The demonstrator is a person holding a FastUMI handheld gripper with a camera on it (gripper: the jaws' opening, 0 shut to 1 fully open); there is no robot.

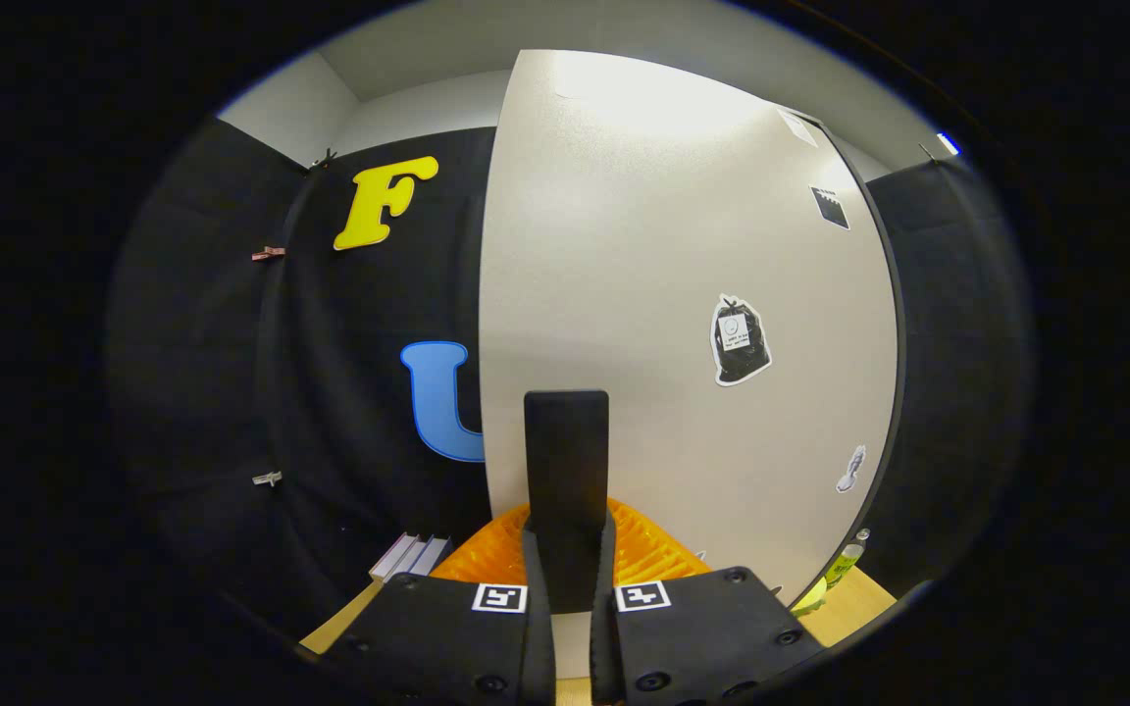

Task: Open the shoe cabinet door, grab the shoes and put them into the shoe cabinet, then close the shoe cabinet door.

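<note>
The shoe cabinet door (683,294), a pale panel with a few stickers, stands upright close ahead of me. A dark vertical handle (566,441) rises on it near its left edge. My gripper (568,537) is shut on the lower part of this handle, with one finger (532,569) on each side pressing on it. I cannot tell how far the door is swung. No shoes are in sight.
An orange ribbed object (648,554) lies low behind the handle on a wooden surface (854,608). Some pale books (410,555) lean against the booth wall to its left. A yellow-green bottle (845,564) stands by the door's lower right edge.
</note>
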